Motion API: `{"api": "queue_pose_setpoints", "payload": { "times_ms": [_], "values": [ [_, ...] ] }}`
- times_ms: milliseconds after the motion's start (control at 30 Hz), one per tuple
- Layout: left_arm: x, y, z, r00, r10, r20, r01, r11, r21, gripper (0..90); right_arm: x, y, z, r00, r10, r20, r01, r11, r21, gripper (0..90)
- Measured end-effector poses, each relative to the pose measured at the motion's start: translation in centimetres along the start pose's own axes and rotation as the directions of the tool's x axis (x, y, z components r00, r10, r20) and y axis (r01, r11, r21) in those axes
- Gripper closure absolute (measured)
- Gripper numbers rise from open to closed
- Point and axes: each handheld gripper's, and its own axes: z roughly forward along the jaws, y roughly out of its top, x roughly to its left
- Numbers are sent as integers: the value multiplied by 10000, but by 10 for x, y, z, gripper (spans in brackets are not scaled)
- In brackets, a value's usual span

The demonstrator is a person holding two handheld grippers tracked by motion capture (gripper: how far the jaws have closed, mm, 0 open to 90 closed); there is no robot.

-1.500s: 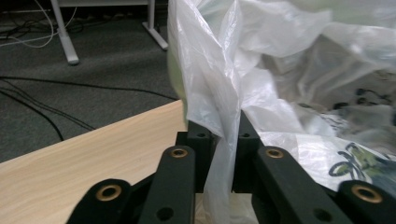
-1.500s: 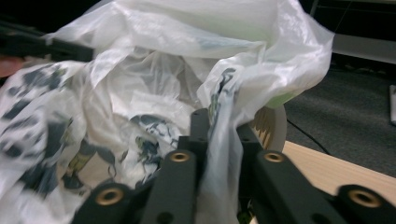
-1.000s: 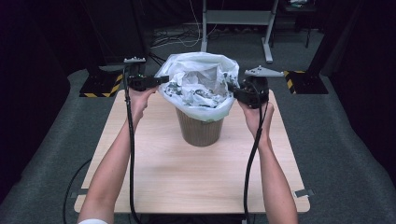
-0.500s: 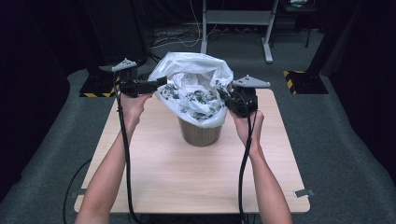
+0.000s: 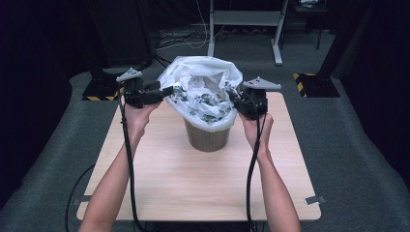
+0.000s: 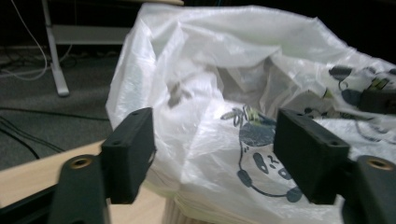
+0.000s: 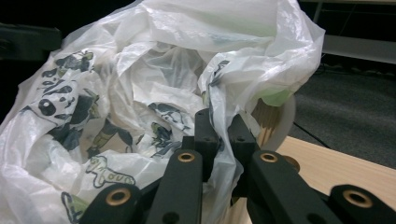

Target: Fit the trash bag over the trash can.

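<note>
A white plastic bag (image 5: 203, 82) printed with dark cartoon figures lines a brown round bin (image 5: 208, 137) that stands mid-table. My left gripper (image 5: 169, 90) is at the bag's left side. In the left gripper view its jaws (image 6: 215, 163) stand wide apart and have just been closing; loose plastic (image 6: 224, 70) bulges between them, and the pads do not press on it. My right gripper (image 5: 233, 96) is at the bag's right rim. In the right gripper view it (image 7: 220, 135) is shut on a fold of the bag (image 7: 140, 70), beside the bin's rim (image 7: 280, 121).
The bin stands on a light wooden table (image 5: 193, 193) with bare room around it. Behind the table there is a grey desk frame (image 5: 241, 19) on dark carpet. Yellow-and-black striped bases (image 5: 304, 84) sit on the floor at the back corners.
Both hands have drawn slightly nearer along the bag's sides. The right gripper has shifted inward to the left with the bag's edge in it. The left jaws stay apart at the bag's left.
</note>
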Motion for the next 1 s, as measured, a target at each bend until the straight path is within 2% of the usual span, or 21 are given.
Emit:
{"api": "queue_pose_setpoints", "payload": {
  "times_ms": [100,167,267,367,467,600,700,767,867,900,1000],
  "values": [
    [0,-8,6,10000,-40,-81,42,9997,247,452,4,0,0,9998,-83,-190,84,10000,34,842],
    [1,-12,9,10000,-21,-91,23,9996,282,603,5,0,-1,9994,-157,-294,157,9999,5,811],
    [3,-14,14,10000,41,-2,-41,9995,328,748,1,2,-4,9994,-111,-320,105,9997,-200,702],
    [3,-15,18,9999,162,18,-163,9994,314,857,-5,4,-9,9990,100,-439,-115,9994,-336,591],
    [3,-15,21,9994,337,4,-337,9989,334,898,-9,6,-16,9990,183,-413,-206,9983,-544,507],
    [6,-14,25,9993,371,-90,-368,9987,352,900,-14,10,-27,9992,277,-270,-299,9960,-844,447],
    [10,-13,29,9989,407,-219,-397,9982,460,900,-19,14,-33,9993,370,-111,-379,9941,-1011,436],
    [14,-13,33,9990,359,-281,-343,9980,539,900,-25,18,-33,9989,461,-72,-466,9943,-956,456],
    [24,-11,39,9991,212,-374,-188,9978,637,900,-32,19,-26,9986,514,-132,-521,9970,-568,610],
    [27,-11,42,9993,113,-370,-87,9976,684,900,-34,17,-22,9979,582,-291,-594,9973,-436,659],
    [32,-12,43,9991,-251,-344,272,9977,628,888,-32,6,-14,9964,638,-563,-654,9975,-267,806]
  ]
}}
